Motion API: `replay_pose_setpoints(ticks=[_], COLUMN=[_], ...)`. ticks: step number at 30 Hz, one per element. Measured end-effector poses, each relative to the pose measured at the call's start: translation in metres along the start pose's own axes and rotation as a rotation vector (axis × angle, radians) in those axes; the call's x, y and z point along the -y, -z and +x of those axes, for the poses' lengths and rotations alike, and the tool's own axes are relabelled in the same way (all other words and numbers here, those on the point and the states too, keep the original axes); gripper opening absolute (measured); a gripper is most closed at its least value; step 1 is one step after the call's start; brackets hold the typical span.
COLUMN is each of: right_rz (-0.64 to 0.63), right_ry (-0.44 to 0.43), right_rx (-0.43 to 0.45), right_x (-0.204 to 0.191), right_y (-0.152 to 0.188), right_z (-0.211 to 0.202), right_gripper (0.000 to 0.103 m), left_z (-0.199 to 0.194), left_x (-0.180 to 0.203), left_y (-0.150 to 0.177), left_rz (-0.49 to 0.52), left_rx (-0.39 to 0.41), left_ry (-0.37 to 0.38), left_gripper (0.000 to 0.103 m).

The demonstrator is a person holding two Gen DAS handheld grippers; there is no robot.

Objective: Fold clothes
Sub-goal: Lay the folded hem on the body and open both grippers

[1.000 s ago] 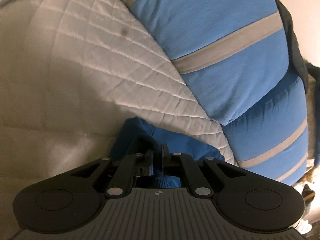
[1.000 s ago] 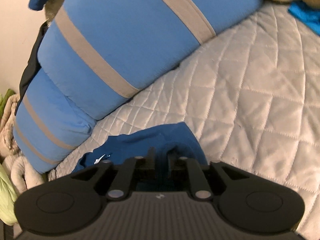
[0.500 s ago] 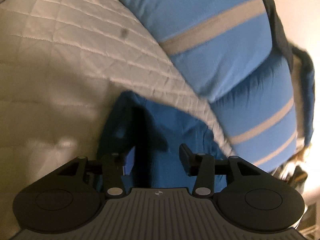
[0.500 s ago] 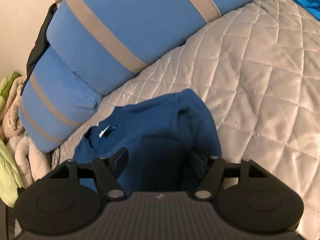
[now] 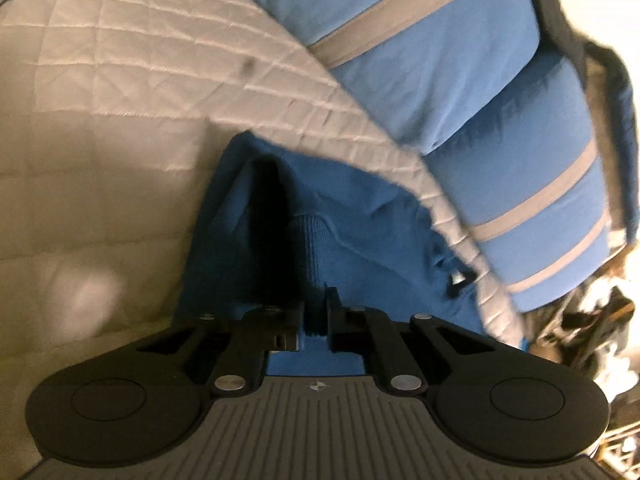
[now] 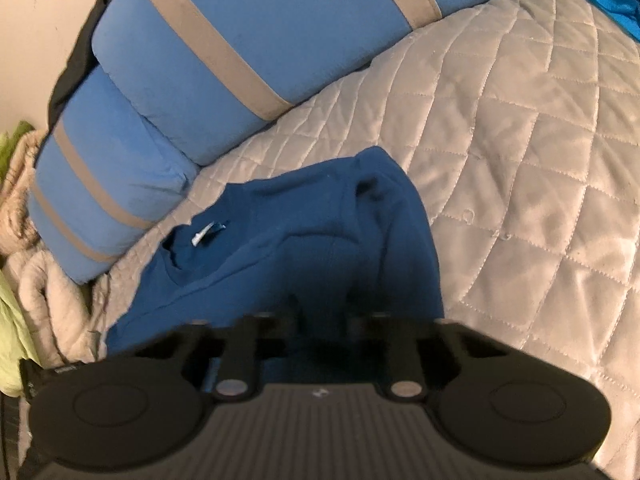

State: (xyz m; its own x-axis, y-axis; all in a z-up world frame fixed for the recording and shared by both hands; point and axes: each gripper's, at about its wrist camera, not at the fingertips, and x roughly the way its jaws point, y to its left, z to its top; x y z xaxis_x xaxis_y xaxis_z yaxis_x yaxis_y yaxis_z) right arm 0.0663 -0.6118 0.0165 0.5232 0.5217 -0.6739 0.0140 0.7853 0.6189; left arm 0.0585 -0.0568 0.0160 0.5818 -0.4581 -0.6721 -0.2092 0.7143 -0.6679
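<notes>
Blue sweater (image 5: 340, 216) lay bunched on the white quilt (image 5: 120, 120), right ahead of both jaws. The left gripper (image 5: 316, 320) pinched its ribbed edge tight. The right gripper (image 6: 322, 320) looked blurry, so its jaws were unclear. Striped blue pillows (image 6: 240, 40) sat beyond.

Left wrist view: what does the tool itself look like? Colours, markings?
Left tool: matte black, two broad rounded lobes with circular recesses, angled black link bars on silver pivot pins, narrow black fingers. Grey ribbed centre plate with a small round crosshair mark. No cables or sleeves visible.
</notes>
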Motion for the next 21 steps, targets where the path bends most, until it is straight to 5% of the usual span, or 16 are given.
replay_pose_setpoints(ticks=[5, 21], right_rz=[0.049, 0.298], right_ry=[-0.089, -0.233], right_rx=[0.036, 0.174], right_x=[-0.005, 0.003], right_y=[-0.018, -0.075], right_z=[-0.011, 0.016], right_gripper=[0.013, 0.013], left_z=[-0.011, 0.031], left_x=[-0.001, 0.001], left_y=[-0.023, -0.076], left_rz=[-0.088, -0.354], left_rx=[0.069, 0.223], left_ry=[0.121, 0.18], left_gripper=[0.006, 0.007])
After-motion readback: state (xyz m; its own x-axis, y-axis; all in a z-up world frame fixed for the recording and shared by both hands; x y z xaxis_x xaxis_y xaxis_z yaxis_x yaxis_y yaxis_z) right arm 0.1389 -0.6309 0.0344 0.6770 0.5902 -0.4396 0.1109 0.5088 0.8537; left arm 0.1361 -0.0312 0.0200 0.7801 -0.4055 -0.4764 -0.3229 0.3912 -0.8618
